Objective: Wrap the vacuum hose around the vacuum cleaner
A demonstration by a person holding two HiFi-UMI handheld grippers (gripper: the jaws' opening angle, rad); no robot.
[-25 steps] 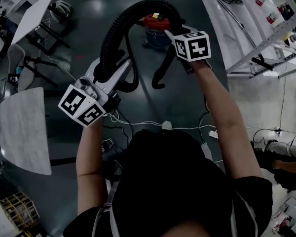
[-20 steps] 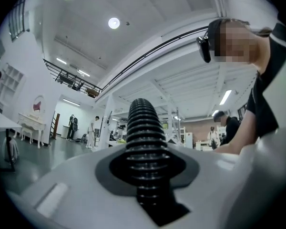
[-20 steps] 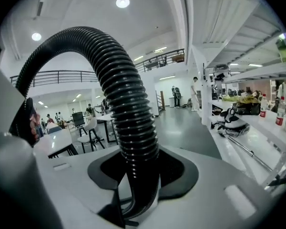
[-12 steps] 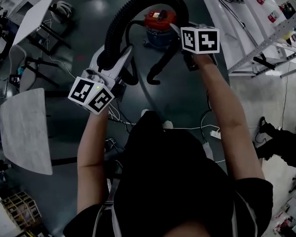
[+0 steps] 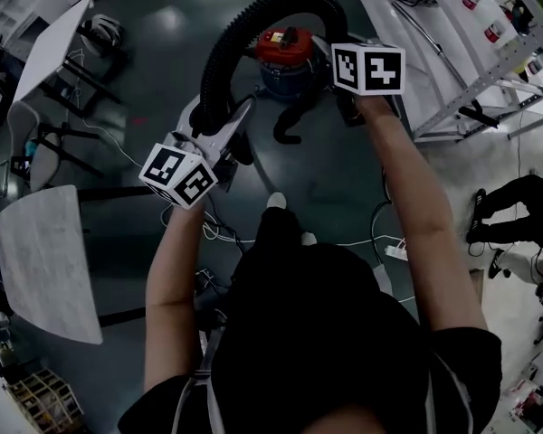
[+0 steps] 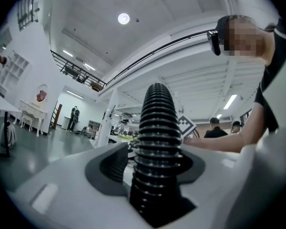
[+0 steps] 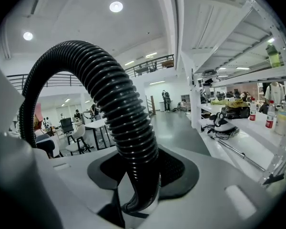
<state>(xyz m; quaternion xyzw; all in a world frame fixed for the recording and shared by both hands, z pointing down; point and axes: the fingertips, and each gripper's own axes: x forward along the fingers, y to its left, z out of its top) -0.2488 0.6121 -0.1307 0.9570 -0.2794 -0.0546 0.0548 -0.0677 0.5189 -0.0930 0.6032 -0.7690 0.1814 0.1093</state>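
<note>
Our left hand-held gripper (image 6: pixel 156 168) has its smooth grey moulded jaws opening. The black, ribbed plastic vacuum hose (image 6: pixel 157 128) stands upright between them. A gap shows beside the dark, finely textured left pad, so the pads are not pinching it. Our right hand-held gripper (image 7: pixel 142 173) is clamped on the same hose, with its dimpled dark pads pressing the corrugated wall from both sides.

In the head view the hose rises from the left hand-held gripper at centre left. It curves in a tall hoop across the top of the frame and comes down to the right hand-held gripper at upper right. Under that arch, at top centre, sits the round vacuum cleaner (image 5: pixel 288 61), with a glossy red lid on a blue drum. A loose curl of hose hangs just below it. The cleaner stands on the dark, shiny floor (image 5: pixel 154 89), where a thin white cable (image 5: pixel 344 240) trails across the middle. A pale, round-cornered worktop (image 5: pixel 41 260) lies at the left edge, and grey metal shelving (image 5: pixel 489 70) fills the upper right.
</note>
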